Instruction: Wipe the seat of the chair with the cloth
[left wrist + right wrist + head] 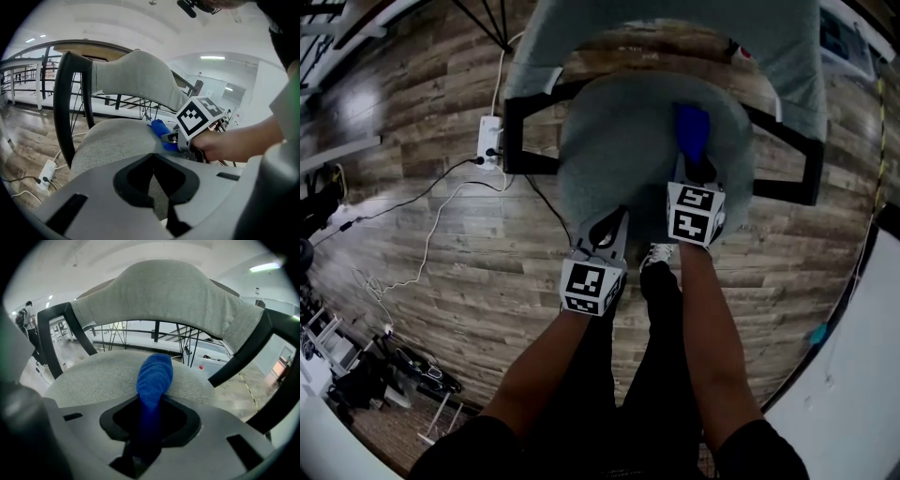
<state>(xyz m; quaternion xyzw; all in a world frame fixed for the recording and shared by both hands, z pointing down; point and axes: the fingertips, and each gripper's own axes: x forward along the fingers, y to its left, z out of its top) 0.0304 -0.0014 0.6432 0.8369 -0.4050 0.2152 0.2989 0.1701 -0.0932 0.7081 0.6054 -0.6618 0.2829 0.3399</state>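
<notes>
The chair's grey fabric seat (619, 159) lies straight ahead below me, between black armrests. A blue cloth (692, 131) rests rolled up on the seat's right part, and my right gripper (698, 171) is shut on its near end. In the right gripper view the cloth (153, 378) sticks out forward from the jaws onto the seat (93, 376). My left gripper (607, 230) hovers at the seat's front edge, shut with nothing in it. The left gripper view shows the seat (112, 140), the cloth (159, 127) and the right gripper's marker cube (199, 117) to the right.
The grey backrest (675, 28) rises behind the seat, with a black armrest on the left (520, 131) and on the right (797, 159). A white power strip (490, 141) and cables (441, 216) lie on the wood floor at left. My shoe (658, 253) stands by the chair's front.
</notes>
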